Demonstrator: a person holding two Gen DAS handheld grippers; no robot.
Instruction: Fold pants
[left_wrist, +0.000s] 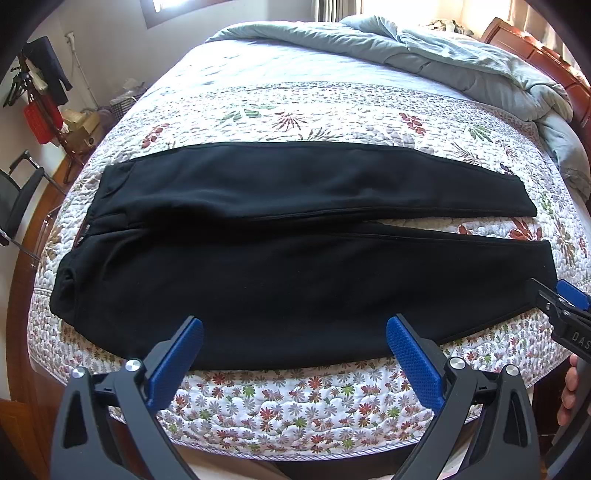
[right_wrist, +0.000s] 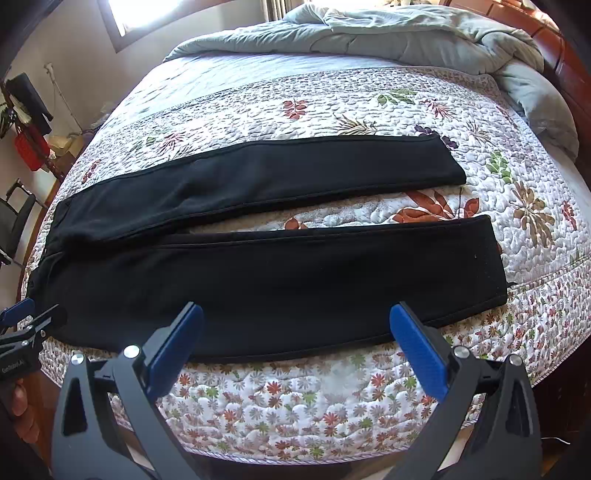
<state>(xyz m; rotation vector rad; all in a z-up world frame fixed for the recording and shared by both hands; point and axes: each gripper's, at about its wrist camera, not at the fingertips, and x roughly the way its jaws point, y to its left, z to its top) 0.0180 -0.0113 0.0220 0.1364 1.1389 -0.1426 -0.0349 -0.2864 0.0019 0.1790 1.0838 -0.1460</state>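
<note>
Pants: black pants (left_wrist: 280, 266) lie flat and full length across the bed (left_wrist: 303, 402), waistband to the left, both legs running right, on the floral quilt.
Legs: near leg (right_wrist: 295, 280) and far leg (right_wrist: 266, 177) lie apart, a wedge of quilt showing between them toward the cuffs.
Left tongs: left tongs (left_wrist: 293, 354) are released, spread wide, hovering at the near edge of the pants toward the waist end, holding nothing.
Right tongs: right tongs (right_wrist: 295, 339) are likewise spread and empty, at the near leg's edge toward the cuff end.
Background: a grey duvet (left_wrist: 461, 55) is bunched at the far side of the bed.
Progress: judged at the start; the garment is spread, no fold shows.
Left to do: likely lay one leg over the other, then fold lengthwise into a compact stack.
</note>
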